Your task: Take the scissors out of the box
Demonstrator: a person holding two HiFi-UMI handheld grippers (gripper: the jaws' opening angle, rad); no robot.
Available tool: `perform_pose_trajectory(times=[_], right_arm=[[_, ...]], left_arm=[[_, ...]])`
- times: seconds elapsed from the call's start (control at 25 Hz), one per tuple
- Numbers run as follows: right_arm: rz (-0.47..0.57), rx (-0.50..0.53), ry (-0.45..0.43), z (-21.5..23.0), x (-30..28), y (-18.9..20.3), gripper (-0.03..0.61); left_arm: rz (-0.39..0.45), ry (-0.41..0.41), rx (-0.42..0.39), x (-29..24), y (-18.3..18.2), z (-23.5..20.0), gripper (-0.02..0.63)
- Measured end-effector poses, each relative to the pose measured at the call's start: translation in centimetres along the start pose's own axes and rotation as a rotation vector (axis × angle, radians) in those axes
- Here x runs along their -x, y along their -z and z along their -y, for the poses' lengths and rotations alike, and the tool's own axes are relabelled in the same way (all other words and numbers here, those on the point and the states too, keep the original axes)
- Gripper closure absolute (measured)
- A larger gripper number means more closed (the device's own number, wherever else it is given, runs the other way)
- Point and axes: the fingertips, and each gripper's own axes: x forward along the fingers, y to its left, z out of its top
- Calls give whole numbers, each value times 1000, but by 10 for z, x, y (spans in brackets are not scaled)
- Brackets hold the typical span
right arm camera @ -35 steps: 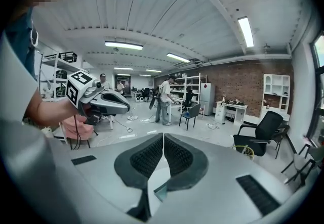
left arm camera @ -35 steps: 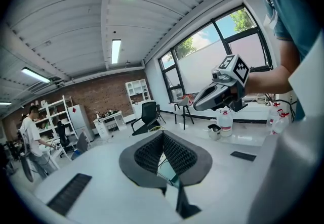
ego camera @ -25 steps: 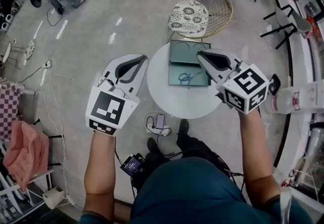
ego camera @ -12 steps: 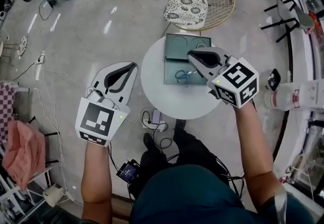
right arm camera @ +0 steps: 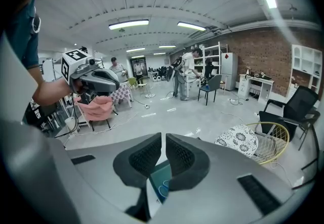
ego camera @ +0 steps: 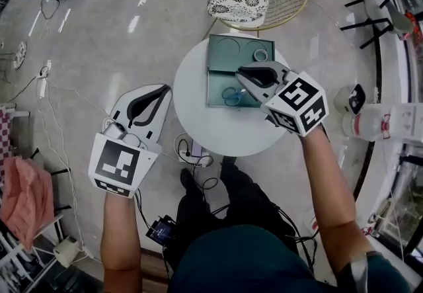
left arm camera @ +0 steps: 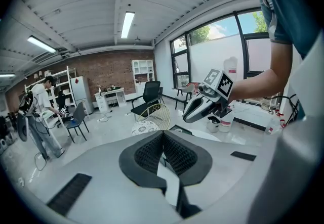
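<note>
Small scissors (ego camera: 231, 94) with blue loop handles, flat on the floor of the green box (ego camera: 221, 60), directly under and a little behind the tips of the right claw (ego camera: 242, 75); glimpsed too through the slit below those tips in the right gripper view (right arm camera: 163, 190). Probably light and rigid, with smooth metal blades likely to slip and too low against the box floor to get under easily. Best taken across the handle loops or at the pivot, with a firm pinch and a straight lift clear of the box wall. Right claw all but closed, only a thin slit between the ribbed pads, nothing in it; needs opening before the descent. Roll of tape (ego camera: 260, 55) in the same box, just beyond the tips. Box on a round white table (ego camera: 192, 106). Left claw (ego camera: 158, 91) well apart to the side, off the table, pads together and empty.
</note>
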Motion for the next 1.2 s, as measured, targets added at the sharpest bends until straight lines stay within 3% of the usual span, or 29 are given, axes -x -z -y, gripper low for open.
perform_pose_trajectory(times=[0.6, 1.2], right_arm=[[-127, 8, -81, 23, -67, 96, 538], [-289, 85, -177, 31, -122, 190, 536]], left_arm=[[-53, 1, 67, -55, 65, 0, 595], [-81, -4, 141, -95, 128, 4, 595]])
